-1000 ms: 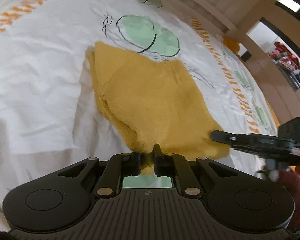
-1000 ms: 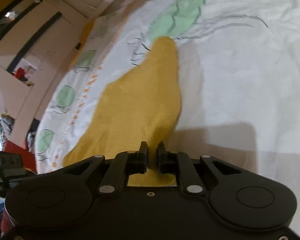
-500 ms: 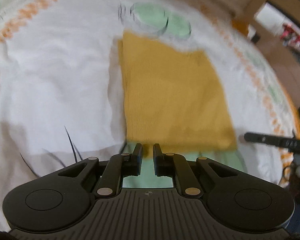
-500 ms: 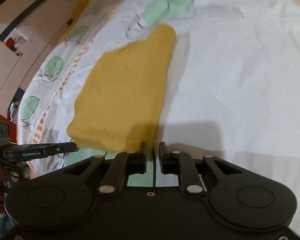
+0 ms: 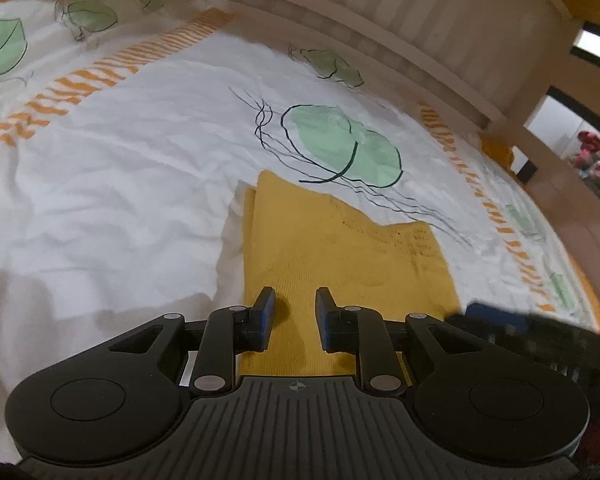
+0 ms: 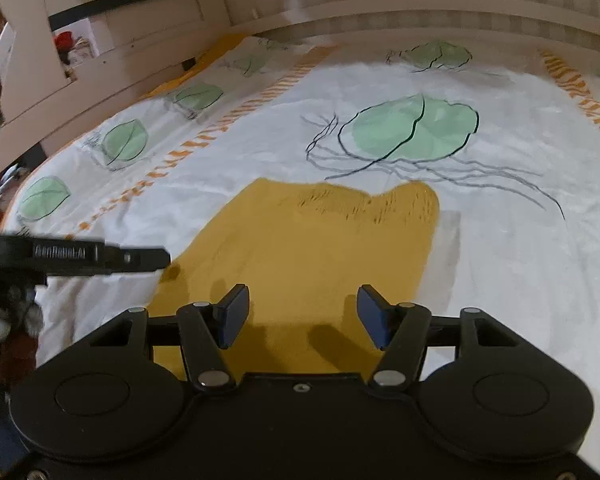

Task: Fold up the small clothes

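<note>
1. Across the whole frame in both wrist views spreads the bed sheet (image 5: 140,152): white, softly wrinkled cotton printed with pale green leaves, thin black line work and orange dashed bands. Because it is loose and rumpled, any drag on the garment could bunch it up and shift the fold.

2. In the lower middle of both views lies the yellow garment (image 5: 340,256), a fine knit folded into a flat, roughly rectangular packet, with an openwork pattern near its far edge and a doubled layer showing along its left side. The knit looks soft and springy, so my guess is that the top layer may creep open or slide off square now that nothing pins it.

3. At the bottom of the left wrist view, the left tongs (image 5: 295,300) are released and opening, with only a narrow gap; the cloth lies under them, not pinched. A fingertip could snag the knit on withdrawal and lift a layer.

4. At the bottom of the right wrist view, the right tongs (image 6: 303,300) are released and opening wide above the near edge of the garment, gripping nothing. The same snag risk applies, less so given the wider gap.
</note>
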A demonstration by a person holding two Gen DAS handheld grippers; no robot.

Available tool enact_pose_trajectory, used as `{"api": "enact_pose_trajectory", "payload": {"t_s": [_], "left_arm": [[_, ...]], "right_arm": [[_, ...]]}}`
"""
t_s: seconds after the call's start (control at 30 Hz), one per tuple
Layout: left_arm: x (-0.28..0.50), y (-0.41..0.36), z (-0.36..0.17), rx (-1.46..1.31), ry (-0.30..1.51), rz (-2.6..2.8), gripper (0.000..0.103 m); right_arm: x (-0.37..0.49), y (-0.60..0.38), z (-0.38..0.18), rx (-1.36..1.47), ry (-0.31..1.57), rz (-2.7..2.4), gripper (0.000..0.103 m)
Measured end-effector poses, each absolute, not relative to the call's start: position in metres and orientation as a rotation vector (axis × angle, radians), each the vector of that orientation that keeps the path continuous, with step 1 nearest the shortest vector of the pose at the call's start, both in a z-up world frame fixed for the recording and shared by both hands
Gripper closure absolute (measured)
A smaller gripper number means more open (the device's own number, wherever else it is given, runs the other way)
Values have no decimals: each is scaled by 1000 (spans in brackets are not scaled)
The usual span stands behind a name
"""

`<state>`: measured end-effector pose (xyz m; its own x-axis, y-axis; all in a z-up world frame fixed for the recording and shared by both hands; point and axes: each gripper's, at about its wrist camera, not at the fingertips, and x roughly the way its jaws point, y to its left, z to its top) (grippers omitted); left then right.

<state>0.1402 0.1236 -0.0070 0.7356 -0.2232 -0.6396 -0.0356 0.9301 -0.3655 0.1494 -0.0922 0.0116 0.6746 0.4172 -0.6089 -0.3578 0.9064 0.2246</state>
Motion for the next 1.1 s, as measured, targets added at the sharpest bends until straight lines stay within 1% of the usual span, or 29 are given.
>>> {"api": "enact_pose_trajectory", "payload": {"t_s": [0.1, 0.23, 0.37, 0.5, 0.63, 0.67, 0.7, 1.03, 1.07, 1.1], "left_arm": [[145, 123, -17, -421, 779, -114, 82], [150, 117, -38, -416, 905, -99, 82], [144, 114, -36, -379, 910, -118, 82], [143, 116, -37, -394, 920, -119, 82], [140, 110, -36, -369, 928, -122, 81], [138, 109, -35, -363, 930, -125, 81], [136, 108, -36, -360, 930, -129, 81], [110, 104, -33, -304, 963, -206, 81], [108, 104, -31, -292, 961, -206, 81], [107, 104, -30, -285, 960, -205, 81]], "right_arm": [[169, -96, 14, 122, 690, 435, 38], [204, -97, 10, 149, 693, 447, 35], [244, -106, -18, 159, 797, 388, 36], [259, -114, -29, 115, 810, 325, 37], [259, -115, -25, 87, 817, 320, 36], [257, -115, -23, 79, 814, 312, 33], [255, -115, -22, 70, 813, 295, 24], [195, -133, 0, 90, 750, 313, 23], [185, -134, 1, 88, 744, 322, 23], [178, -134, 2, 87, 739, 328, 19]]}}
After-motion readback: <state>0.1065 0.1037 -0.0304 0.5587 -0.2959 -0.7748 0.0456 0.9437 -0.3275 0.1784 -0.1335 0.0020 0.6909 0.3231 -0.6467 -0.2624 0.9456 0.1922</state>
